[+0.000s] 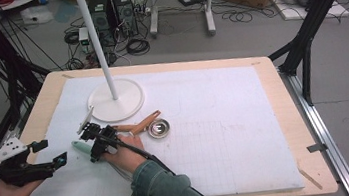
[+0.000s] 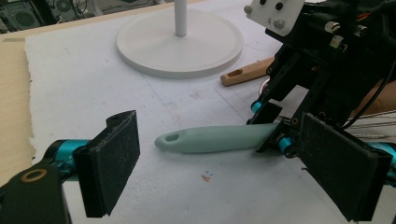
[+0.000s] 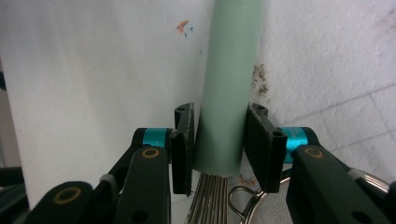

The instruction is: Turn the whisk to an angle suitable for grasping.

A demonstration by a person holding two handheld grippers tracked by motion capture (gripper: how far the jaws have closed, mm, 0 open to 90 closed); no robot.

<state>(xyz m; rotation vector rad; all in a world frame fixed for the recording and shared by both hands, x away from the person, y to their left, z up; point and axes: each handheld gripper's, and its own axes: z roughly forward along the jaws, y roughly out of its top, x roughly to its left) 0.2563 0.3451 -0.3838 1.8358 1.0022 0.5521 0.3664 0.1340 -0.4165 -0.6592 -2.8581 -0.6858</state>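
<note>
A: Where does the whisk's green handle [image 2: 212, 138] lie?

B: Flat on the white mat [image 1: 227, 137], in front of the lamp base [image 1: 115, 100], its hole end pointing away from the right gripper [image 3: 219, 135]. Wire loops leave its other end.

A: And that gripper's 2 jaws?

B: They sit on both sides of the handle, pads against it or very nearly; clamped, by the look of it.

A: The left gripper [image 2: 224, 163]?

B: Jaws wide apart, holding nothing, just beside the handle's tip.

A: Anything else near the lamp base?

B: A small metal strainer [image 1: 158, 128] with a wooden handle [image 1: 144, 123].
</note>
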